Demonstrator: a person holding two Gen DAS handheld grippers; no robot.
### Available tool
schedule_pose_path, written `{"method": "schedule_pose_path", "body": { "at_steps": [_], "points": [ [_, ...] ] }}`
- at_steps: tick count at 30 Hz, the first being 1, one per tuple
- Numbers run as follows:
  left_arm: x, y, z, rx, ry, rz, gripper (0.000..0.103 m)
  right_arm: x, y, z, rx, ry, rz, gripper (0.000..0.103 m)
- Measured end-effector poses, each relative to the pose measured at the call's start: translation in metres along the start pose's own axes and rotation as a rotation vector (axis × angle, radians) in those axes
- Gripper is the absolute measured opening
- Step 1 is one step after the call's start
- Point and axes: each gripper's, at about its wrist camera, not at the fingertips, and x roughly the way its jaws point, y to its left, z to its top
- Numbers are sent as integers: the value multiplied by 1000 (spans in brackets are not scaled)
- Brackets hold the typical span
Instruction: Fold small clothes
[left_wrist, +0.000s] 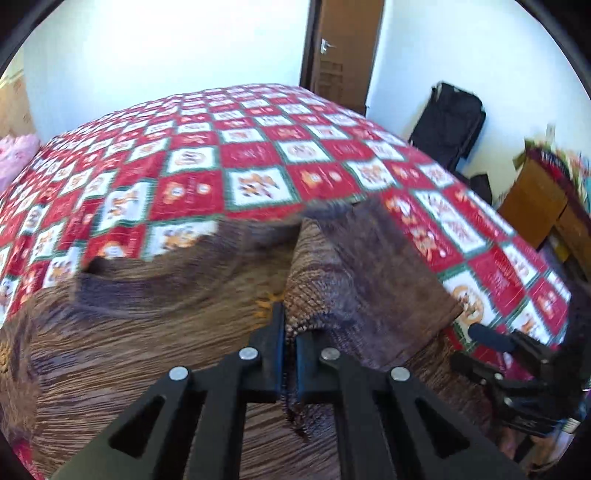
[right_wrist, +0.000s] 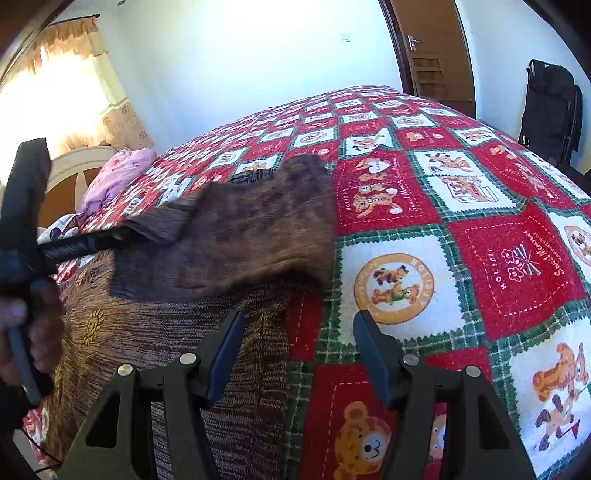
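Observation:
A brown knitted garment (left_wrist: 147, 325) lies spread on the bed's red, white and green checked quilt (left_wrist: 258, 155). My left gripper (left_wrist: 290, 332) is shut on a fold of the garment and holds a sleeve-like flap (left_wrist: 351, 266) lifted over the body of the garment. In the right wrist view that flap (right_wrist: 240, 236) hangs in the air from the left gripper (right_wrist: 122, 232) at the left. My right gripper (right_wrist: 299, 325) is open and empty, low over the garment's right edge (right_wrist: 255, 350) and the quilt (right_wrist: 480, 240). It shows at the right edge of the left wrist view (left_wrist: 476, 332).
Pink bedding (right_wrist: 118, 173) lies by the headboard at the left. A wooden door (right_wrist: 432, 48), a black bag (left_wrist: 447, 122) against the wall and wooden furniture (left_wrist: 535, 199) stand past the bed's right side.

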Motion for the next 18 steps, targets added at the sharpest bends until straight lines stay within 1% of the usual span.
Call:
{"method": "schedule_pose_path", "body": {
  "at_steps": [2,6,10,13,15,18],
  "points": [
    [-9,15,1,-31,0,-14,6,0,1,-1,-7,0,-6,63],
    [-10,43,-1,-94,9,-14,6,1,3,-2,-16,1,-13,64],
    [2,64,-9,-158,32,-6,6,1,5,-3,-25,0,-21,65],
    [6,76,-14,-188,42,3,6,1,6,-4,-27,-1,-22,65],
    [13,84,-15,-217,55,5,6,2,7,-3,-31,3,-23,67],
    [21,91,-18,-249,74,21,9,3,9,-4,-47,5,-30,69]
  ]
}}
